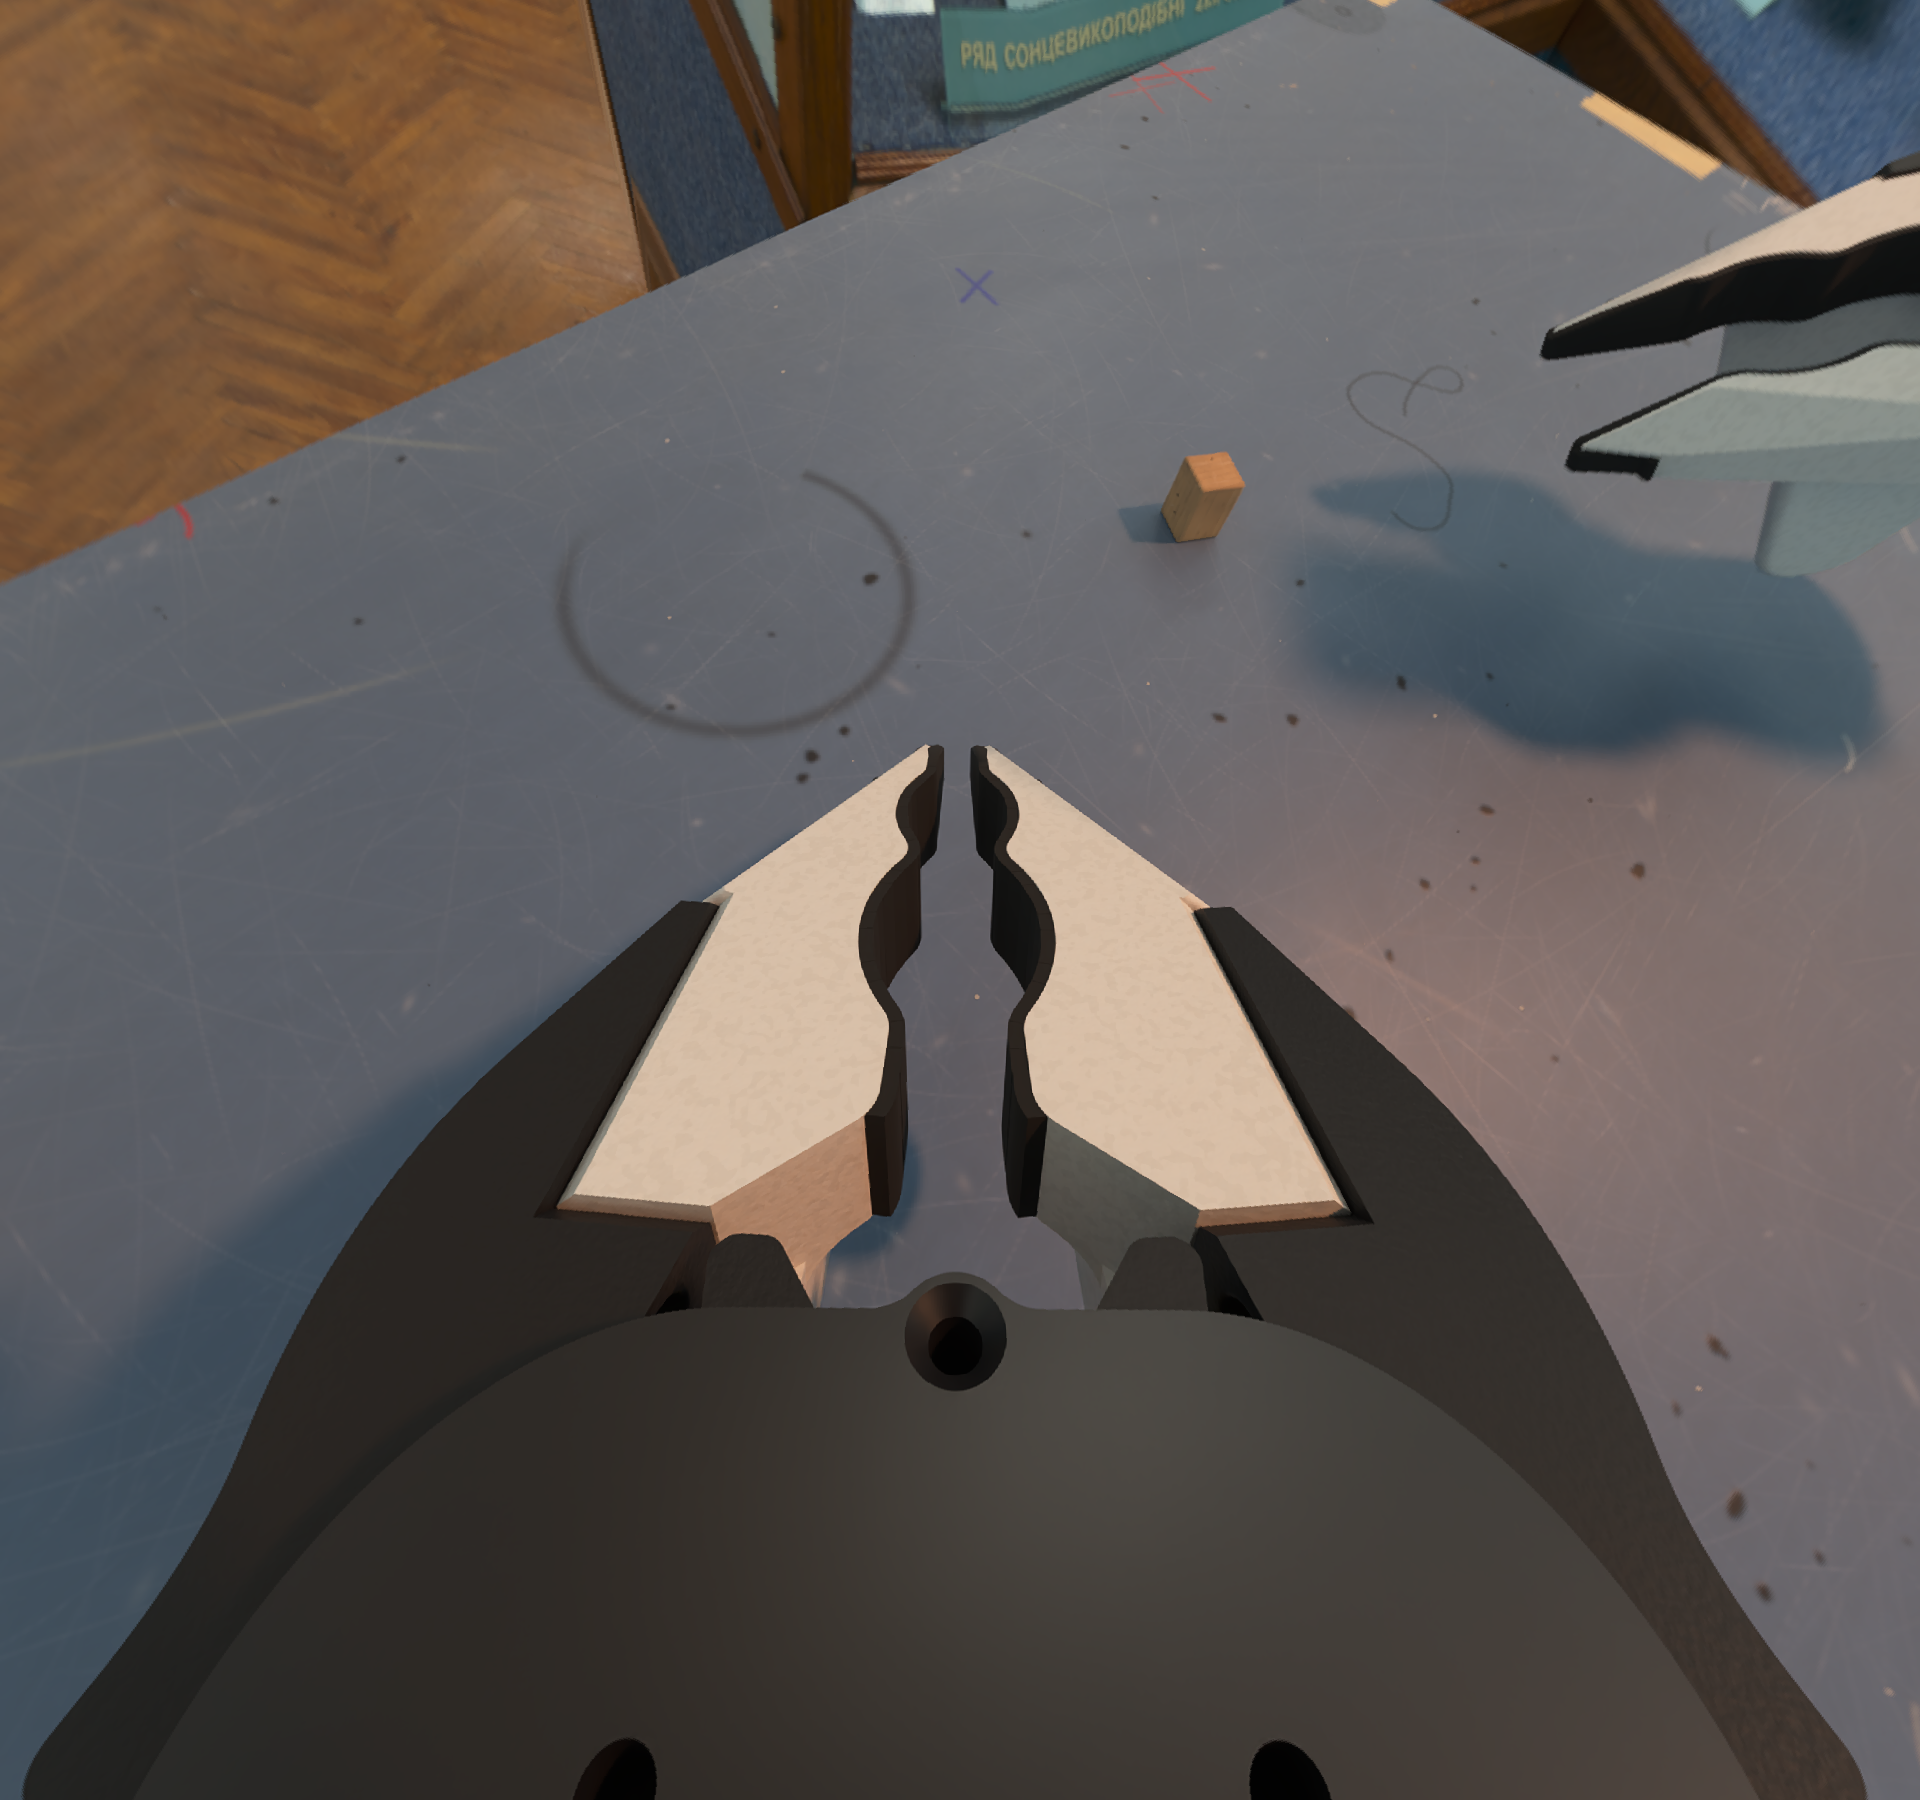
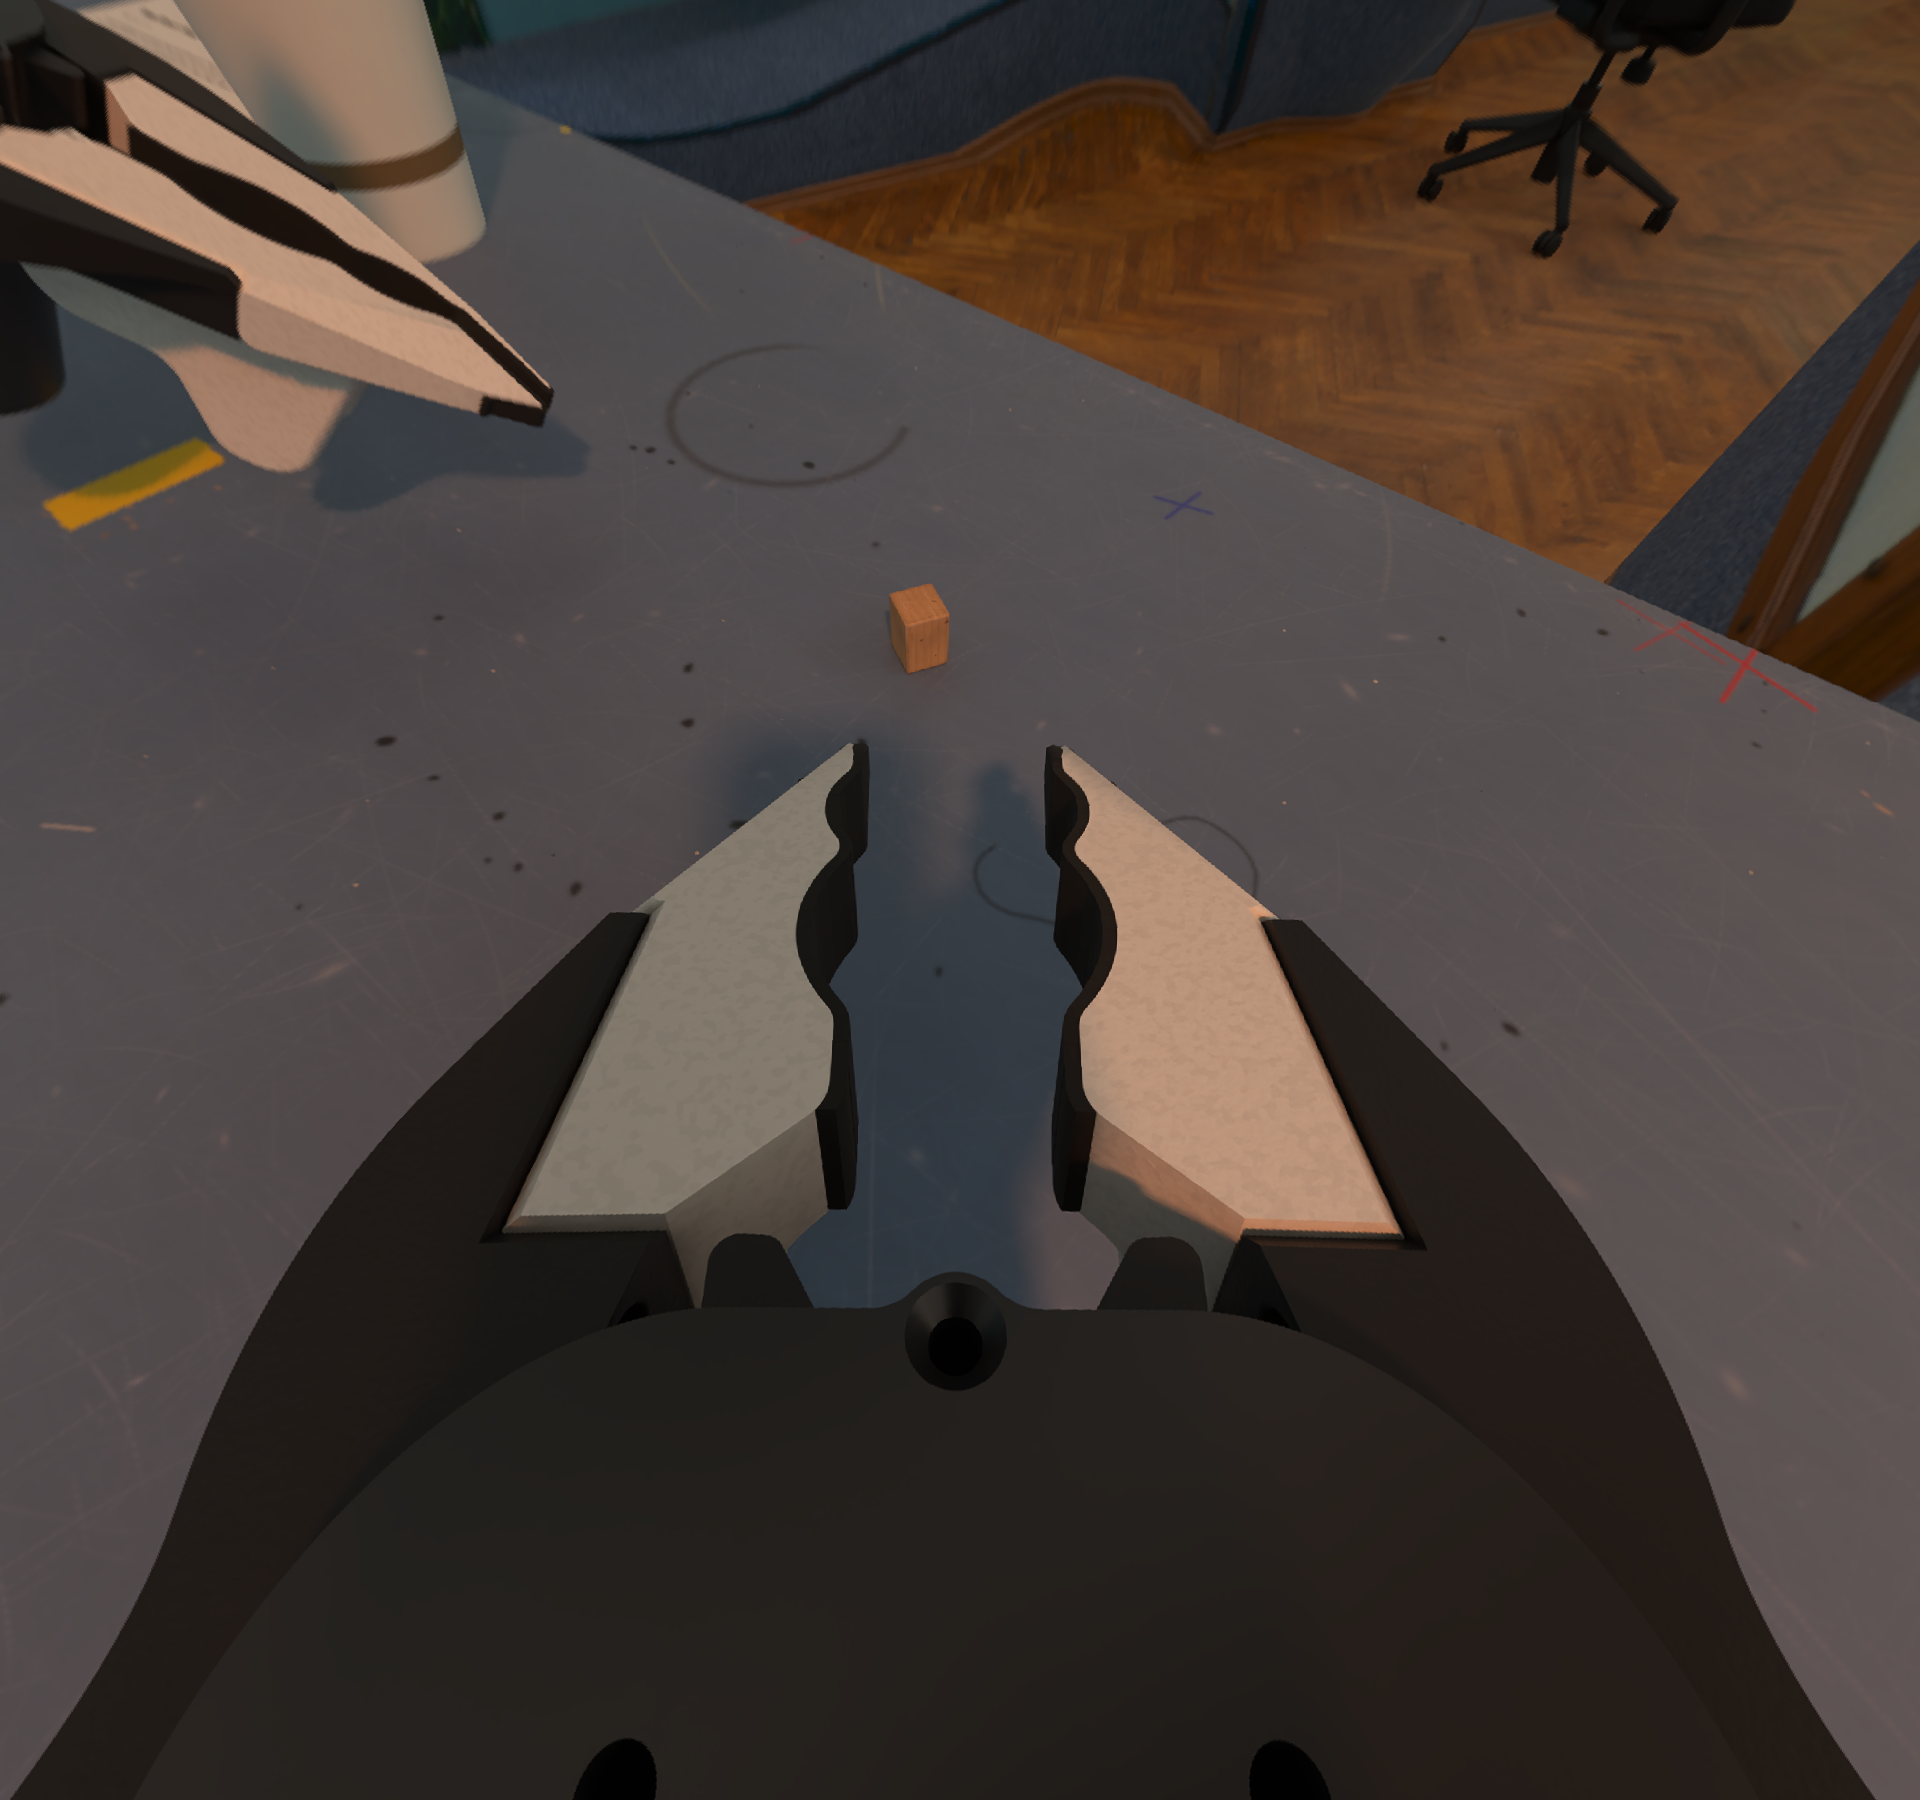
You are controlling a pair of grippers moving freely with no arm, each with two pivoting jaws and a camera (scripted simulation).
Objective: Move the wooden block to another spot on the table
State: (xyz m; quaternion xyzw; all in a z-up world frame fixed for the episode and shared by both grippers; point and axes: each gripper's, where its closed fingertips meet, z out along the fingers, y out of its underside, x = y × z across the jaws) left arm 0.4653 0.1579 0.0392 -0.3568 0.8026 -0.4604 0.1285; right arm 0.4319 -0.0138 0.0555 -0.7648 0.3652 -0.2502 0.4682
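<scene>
A small wooden block (image 1: 1202, 496) stands on the grey table (image 1: 1039, 212), ahead and to the right of my left gripper (image 1: 957, 758). The left gripper is shut and empty, its tips nearly touching, above the table. In the right wrist view the block (image 2: 920, 628) stands a short way ahead of my right gripper (image 2: 956, 758), slightly left of its centre line. The right gripper is open and empty, above the table. It also shows at the right edge of the left wrist view (image 1: 1564, 400). The left gripper shows at upper left in the right wrist view (image 2: 516, 403).
A white paper cup (image 2: 312, 57) stands at the table's far left corner, behind the left gripper. Yellow tape (image 2: 133, 483) lies near it. A drawn circle (image 1: 738, 602) and cross marks (image 1: 977, 286) are on the tabletop. An office chair (image 2: 1600, 57) stands on the wooden floor beyond the table edge.
</scene>
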